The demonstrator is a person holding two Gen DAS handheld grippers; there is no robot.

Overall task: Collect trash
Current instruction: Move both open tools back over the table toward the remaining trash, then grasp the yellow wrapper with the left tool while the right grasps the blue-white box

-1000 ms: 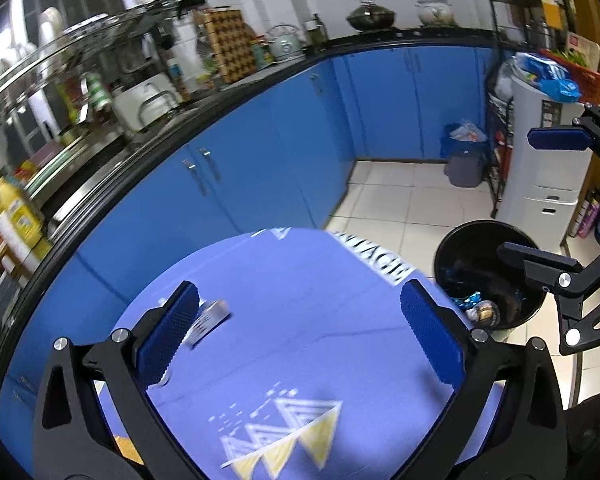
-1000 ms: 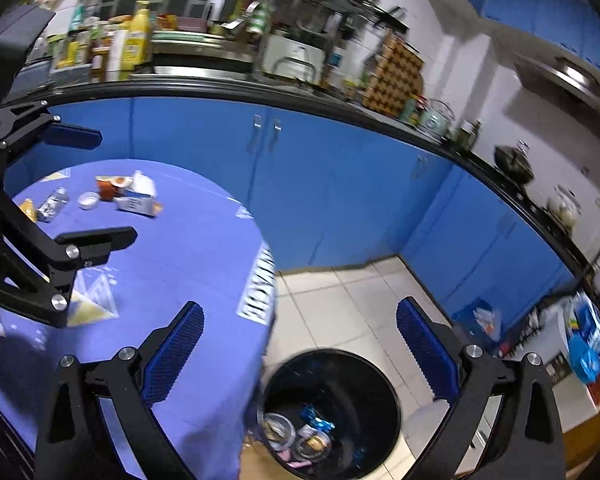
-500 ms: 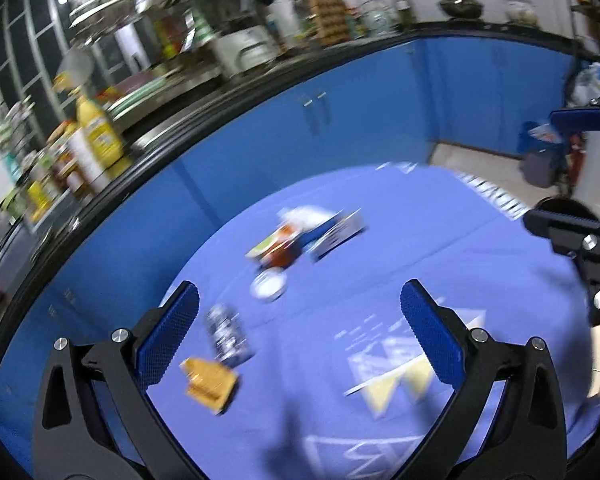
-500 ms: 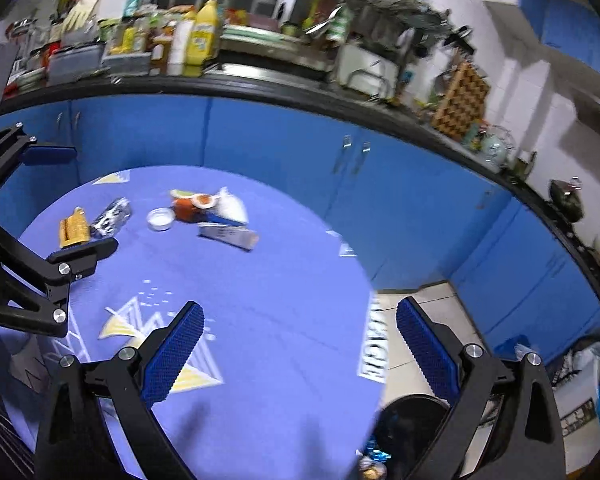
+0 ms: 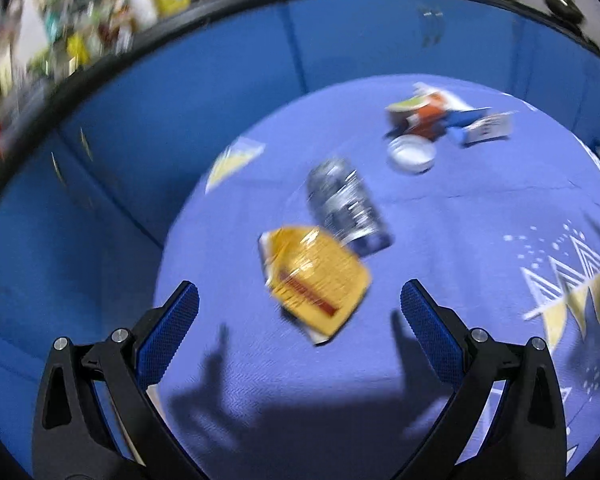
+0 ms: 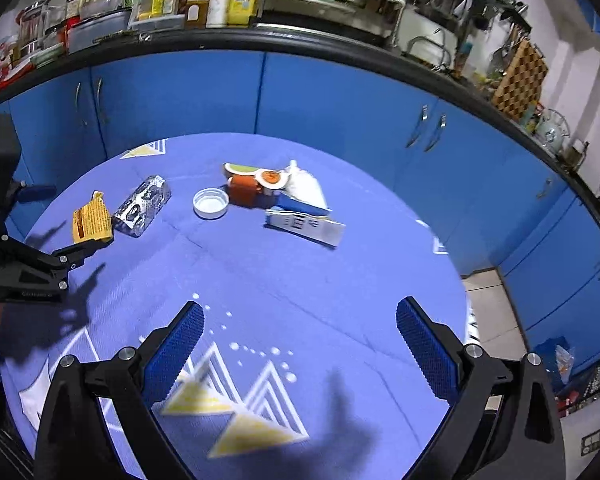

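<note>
Trash lies on a round table with a blue-violet cloth (image 6: 300, 280). A yellow wrapper (image 5: 318, 280) lies just ahead of my open, empty left gripper (image 5: 300, 312); it also shows in the right wrist view (image 6: 90, 220). A silver foil packet (image 5: 346, 208) (image 6: 142, 206) lies beside it. Farther on are a white lid (image 5: 412, 154) (image 6: 211, 203), an orange cup with torn wrappers (image 6: 256, 184) and a flattened blue-white carton (image 6: 304, 224). My right gripper (image 6: 300, 344) is open and empty above the table's near side.
Blue cabinets (image 6: 340, 112) under a black counter (image 6: 300, 40) with bottles and jars curve behind the table. Tiled floor (image 6: 488, 304) shows at the right of the table. The left gripper's finger (image 6: 76, 252) reaches in at the left of the right wrist view.
Both grippers have swung left from the black bin on the floor to the table. The left gripper has come close above the yellow wrapper. Both stay open.
</note>
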